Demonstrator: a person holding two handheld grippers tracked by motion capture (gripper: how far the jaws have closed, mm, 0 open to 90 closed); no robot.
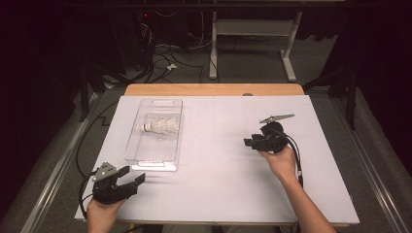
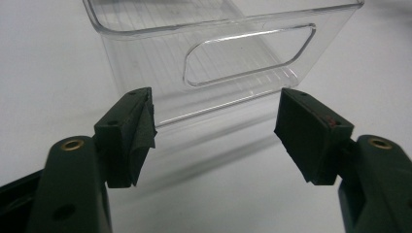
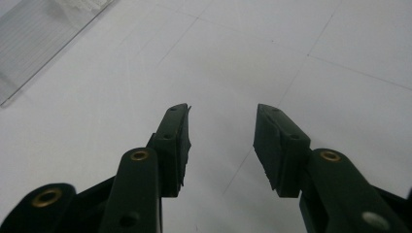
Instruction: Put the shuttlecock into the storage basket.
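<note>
Shuttlecock (image 1: pixel 160 127) lies on its side inside the clear tray (image 1: pixel 130 145), about mid-length, cork end toward the tray's left wall, feathers toward its right wall. Tray sits on the white sheet (image 1: pixel 218 160) of the bench (image 1: pixel 214 89), long axis running away from you.

Your left gripper (image 1: pixel 132 175) is just off the tray's near end, jaws spread wide, nothing between them; in the left gripper view the tray's handle cut-out (image 2: pixel 248 54) sits dead ahead. Your right gripper (image 1: pixel 248 141) is well to the right of the tray, low over bare sheet, jaws about half apart, holding nothing.

Risks, as I judge them:
- Tray looks light and slick-walled; push the near end with your left gripper and it will likely slide across the sheet rather than stay put.
- Clamp the thin rim off-centre and the tray may tip, rolling the shuttlecock against a wall.
- Reach in from the tray's right side and the wall blocks you; come from above.
- Squeeze the feather skirt and it may crush or spring out; aim for the cork.

Count: one shuttlecock, one tray, two grippers, one sheet, one bench.
</note>
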